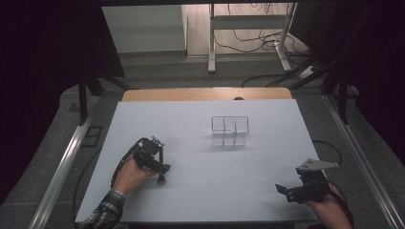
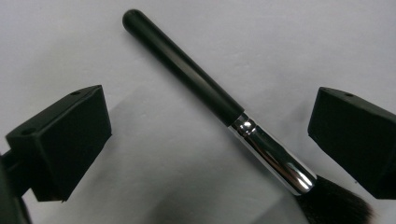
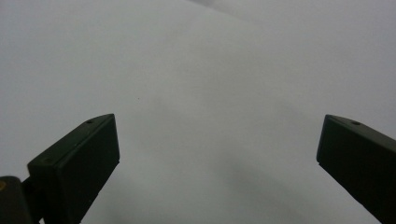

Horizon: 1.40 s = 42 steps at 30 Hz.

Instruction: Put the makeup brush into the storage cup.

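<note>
The fingers [image 2: 60, 140] of the left gripper [image 2: 210, 140] are standing wide around the black-handled makeup brush with chrome ferrule [image 2: 210, 95] lying near the white table's [image 1: 200, 200] left edge, so they should be closing squarely across the handle, while the right gripper [image 3: 219, 154] is waiting wide open, holding nothing, near the front right corner.

Your high view looks forward and down from above your side, taking in the whole white desk [image 1: 200, 143] with the floor beyond. Your left gripper view sits close over the desk, facing almost straight down along its two black jaws at the black-handled, silver-ferruled makeup brush [image 2: 219, 105] lying between them. Your right gripper view looks low and forward across bare white desk surface [image 3: 210, 93]. All three views share that desk top; the high view also takes in both gripper cameras' positions.
</note>
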### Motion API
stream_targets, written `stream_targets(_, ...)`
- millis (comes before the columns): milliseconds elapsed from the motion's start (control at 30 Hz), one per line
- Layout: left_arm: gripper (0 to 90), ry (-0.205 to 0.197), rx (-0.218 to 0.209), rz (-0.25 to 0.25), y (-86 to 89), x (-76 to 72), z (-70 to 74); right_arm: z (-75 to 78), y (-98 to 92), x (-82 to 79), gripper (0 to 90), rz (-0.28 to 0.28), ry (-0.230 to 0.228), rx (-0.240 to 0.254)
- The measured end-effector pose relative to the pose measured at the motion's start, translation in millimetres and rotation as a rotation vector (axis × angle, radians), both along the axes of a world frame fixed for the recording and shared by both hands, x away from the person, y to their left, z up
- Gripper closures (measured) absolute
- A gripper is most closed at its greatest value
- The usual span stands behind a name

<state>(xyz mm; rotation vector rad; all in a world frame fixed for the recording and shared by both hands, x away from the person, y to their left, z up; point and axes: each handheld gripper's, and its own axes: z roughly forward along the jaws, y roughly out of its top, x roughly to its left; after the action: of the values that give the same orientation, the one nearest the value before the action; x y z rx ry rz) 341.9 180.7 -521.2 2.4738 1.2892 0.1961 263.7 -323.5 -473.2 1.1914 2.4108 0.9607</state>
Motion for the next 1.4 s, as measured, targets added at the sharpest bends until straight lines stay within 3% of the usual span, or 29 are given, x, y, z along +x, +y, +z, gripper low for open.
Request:
stream_targets(300, 3.9, 0.024, 0.003, 0.012, -1.6, 0.2, -4.2, -0.6, 0.4, -0.1, 0.0, 0.0, 0.01, -0.008)
stream_targets(467, 18.0, 0.033, -0.013, 0.003, -1.4, -2.4, 0.4, -1.1, 0.4, 0.2, 0.0, 0.003, 0.01, -0.012)
stream_targets(533, 28.0, 0.037, -0.016, 0.01, -0.6, -3.4, 3.2, -1.3, 0.8, 0.1, 0.0, 0.003, 0.012, -0.015)
stream_targets(600, 47.6, 0.046, -0.02, 0.013, 1.6, -4.3, 6.6, -1.4, 0.9, 0.1, 0.0, 0.003, 0.013, -0.017)
stream_targets(667, 74.2, 0.055, -0.026, 0.014, 3.3, -5.3, 7.6, -1.4, 0.8, 0.1, 0.0, 0.002, 0.013, -0.018)
stream_targets(700, 77.2, 0.055, -0.031, 0.011, 3.9, -5.8, 7.3, -1.4, 0.9, 0.1, 0.0, 0.002, 0.013, -0.019)
stream_targets(967, 77.7, 0.038, -0.04, -0.01, 5.5, -7.2, 6.9, -1.4, 1.0, -0.2, 0.0, 0.004, 0.013, -0.022)
stream_targets(1133, 77.7, 0.038, -0.069, -0.019, 8.4, -7.9, 7.3, -1.1, 1.3, -0.3, 0.0, 0.006, 0.011, -0.023)
stream_targets(1400, 77.8, 0.005, -0.097, -0.043, 7.4, -14.3, 17.2, -0.8, 1.5, -0.6, 0.0, 0.008, 0.011, -0.022)
